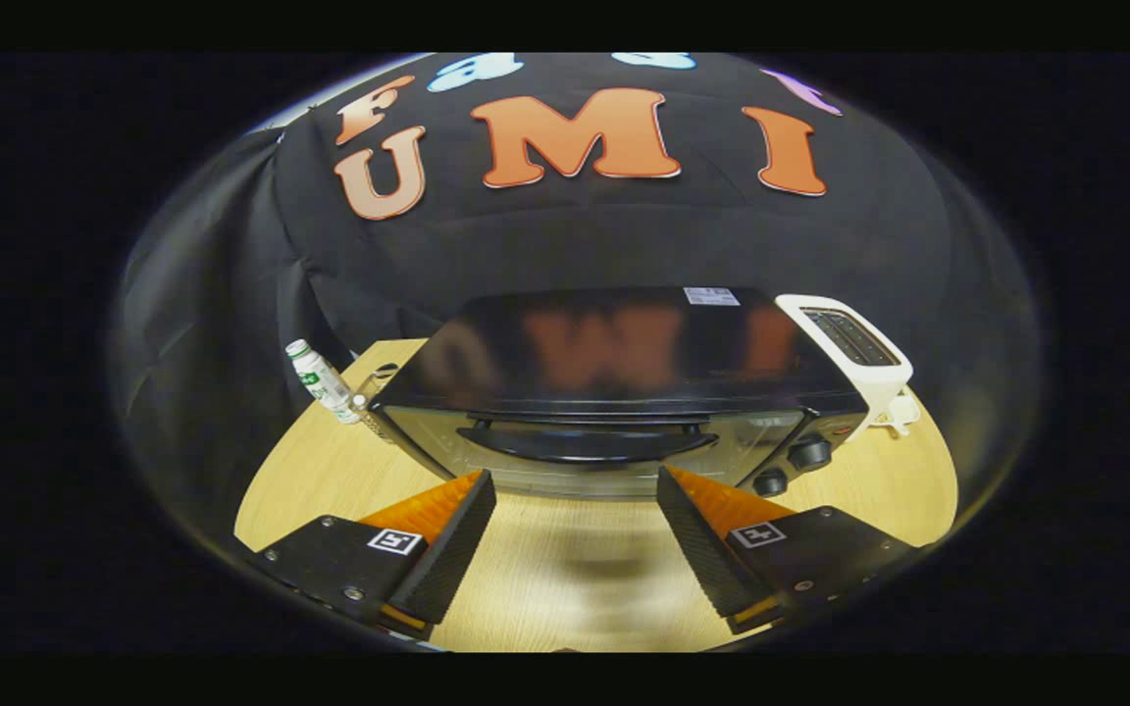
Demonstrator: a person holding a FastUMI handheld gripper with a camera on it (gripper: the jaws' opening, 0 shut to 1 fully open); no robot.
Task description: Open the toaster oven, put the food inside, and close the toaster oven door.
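Facing black toaster oven point(614, 392), door closed; gripper point(575, 495) fingers spread.

Toaster oven point(614, 392): black, glossy top, glass door shut with curved handle point(585, 443) across its front, two knobs point(791, 466) at right; stands on wooden table just beyond the fingers

Cloth-walled booth point(565, 245), wooden table point(565, 579)

The gripper point(575, 490) hangs with fingers spread wide and empty above the wooden table point(565, 569), just before the closed toaster oven point(614, 392).
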